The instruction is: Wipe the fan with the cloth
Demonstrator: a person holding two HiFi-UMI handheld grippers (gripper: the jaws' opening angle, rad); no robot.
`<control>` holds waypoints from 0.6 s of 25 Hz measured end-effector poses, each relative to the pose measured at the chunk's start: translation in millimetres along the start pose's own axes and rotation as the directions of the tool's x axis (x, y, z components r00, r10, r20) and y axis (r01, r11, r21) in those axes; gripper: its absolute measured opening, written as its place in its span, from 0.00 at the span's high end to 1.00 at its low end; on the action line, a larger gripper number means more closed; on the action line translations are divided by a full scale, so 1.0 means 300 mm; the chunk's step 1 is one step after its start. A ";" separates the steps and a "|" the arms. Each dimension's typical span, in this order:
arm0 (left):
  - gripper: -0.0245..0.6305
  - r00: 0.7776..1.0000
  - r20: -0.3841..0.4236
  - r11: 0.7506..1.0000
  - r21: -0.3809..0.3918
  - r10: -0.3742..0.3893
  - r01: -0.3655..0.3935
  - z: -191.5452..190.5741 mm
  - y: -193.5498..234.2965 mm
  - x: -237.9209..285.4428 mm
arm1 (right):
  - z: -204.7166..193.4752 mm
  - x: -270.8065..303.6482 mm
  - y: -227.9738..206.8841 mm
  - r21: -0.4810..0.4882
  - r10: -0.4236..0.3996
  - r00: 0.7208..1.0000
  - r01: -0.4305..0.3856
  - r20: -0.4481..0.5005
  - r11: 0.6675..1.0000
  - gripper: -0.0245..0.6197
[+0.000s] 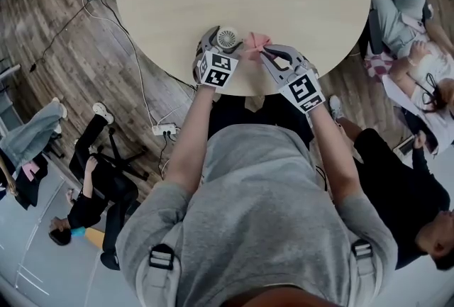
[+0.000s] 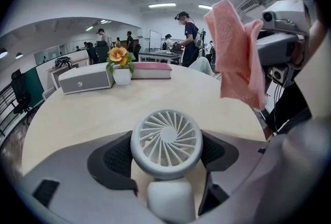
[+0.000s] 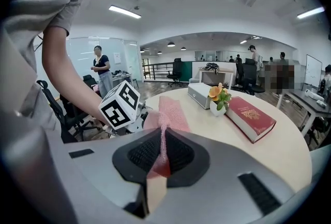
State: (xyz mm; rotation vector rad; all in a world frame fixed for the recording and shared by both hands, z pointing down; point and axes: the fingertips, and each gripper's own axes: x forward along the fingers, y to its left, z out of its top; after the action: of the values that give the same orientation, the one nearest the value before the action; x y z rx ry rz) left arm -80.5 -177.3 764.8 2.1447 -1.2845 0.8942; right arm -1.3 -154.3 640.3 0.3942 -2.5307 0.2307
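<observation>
At the near edge of the round table (image 1: 163, 8), the small white fan (image 2: 166, 137) is clamped by the left gripper (image 2: 165, 161). The jaws are drawn in against either side of its round head, with the stem below. The grille is turned outward (presumably so that the face is offered to the other hand and cannot slip under pressure). Whether its base rests on the table cannot be told. Just beside it, the pink cloth (image 3: 169, 109) is pinched by the right gripper (image 3: 162, 158). Its jaws are all but together on a thin fold, and the rest of the fabric is left free beyond the tips as a wiping flap. In the left gripper view the cloth is seen above and to the right of the fan, close but apart, so wiping is judged not yet begun. Further across the table, well apart from the work, a grey box (image 2: 85, 77), a potted flower (image 2: 119, 65) and a red book (image 3: 251, 117) are set.
</observation>
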 end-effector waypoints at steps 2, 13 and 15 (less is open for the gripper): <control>0.38 1.000 0.022 1.000 0.023 -0.005 0.004 0.042 -0.021 -0.058 | 0.023 0.006 0.039 -0.012 0.004 1.000 -0.004 0.004 1.000 0.92; 0.38 0.997 0.070 0.990 0.140 -0.039 0.029 0.183 -0.058 -0.261 | 0.162 -0.025 0.047 -0.031 -0.085 0.993 0.088 0.080 0.996 0.92; 0.38 0.996 0.078 0.987 0.155 -0.042 0.029 0.197 -0.060 -0.293 | 0.184 -0.037 0.047 -0.032 -0.102 0.990 0.106 0.093 0.994 0.92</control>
State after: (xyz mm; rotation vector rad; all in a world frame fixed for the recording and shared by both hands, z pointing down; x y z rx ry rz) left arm -77.9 -158.9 658.8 2.3378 -1.2477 0.9278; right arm -24.9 -152.1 587.4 0.5318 -2.5907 0.1291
